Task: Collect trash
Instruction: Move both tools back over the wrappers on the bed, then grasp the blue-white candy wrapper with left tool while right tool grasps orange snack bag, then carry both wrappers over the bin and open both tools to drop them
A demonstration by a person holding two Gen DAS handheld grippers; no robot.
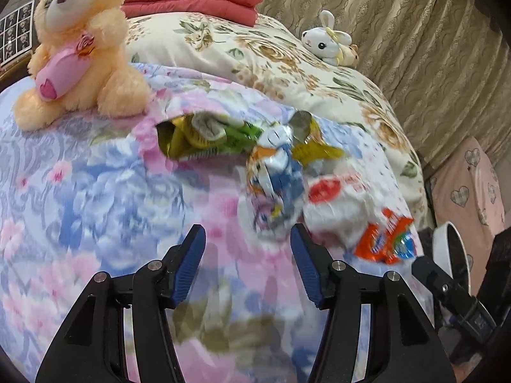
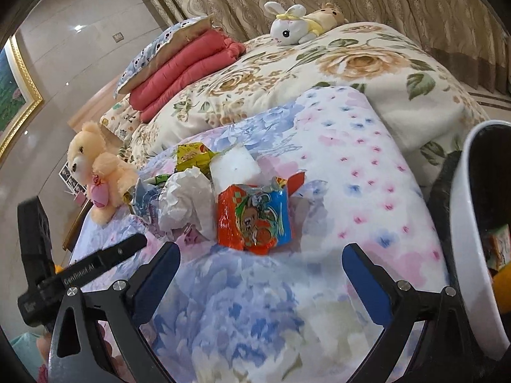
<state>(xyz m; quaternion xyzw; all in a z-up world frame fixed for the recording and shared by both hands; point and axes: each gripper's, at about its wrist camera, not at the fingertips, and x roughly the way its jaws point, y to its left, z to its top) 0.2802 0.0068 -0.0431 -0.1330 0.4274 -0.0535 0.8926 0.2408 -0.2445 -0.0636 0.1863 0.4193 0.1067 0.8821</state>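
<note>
Trash lies in a heap on the floral bedspread (image 1: 95, 191). In the left wrist view I see a green-yellow wrapper (image 1: 204, 140), a crumpled blue-white wrapper (image 1: 278, 178), white crumpled paper (image 1: 338, 204) and an orange snack packet (image 1: 386, 242). My left gripper (image 1: 247, 236) is open and empty just short of the blue-white wrapper. In the right wrist view the orange packet (image 2: 255, 217) lies just ahead of my open, empty right gripper (image 2: 260, 255), with white paper (image 2: 188, 201), a white foam block (image 2: 233, 166) and a yellow wrapper (image 2: 191, 156) behind.
A white bin with a black liner (image 2: 472, 223) stands at the right, beside the bed; it also shows in the left wrist view (image 1: 453, 249). A peach teddy bear (image 1: 80, 48) sits left of the trash. A white bunny toy (image 2: 290, 25) and red folded quilt (image 2: 188, 70) lie farther back.
</note>
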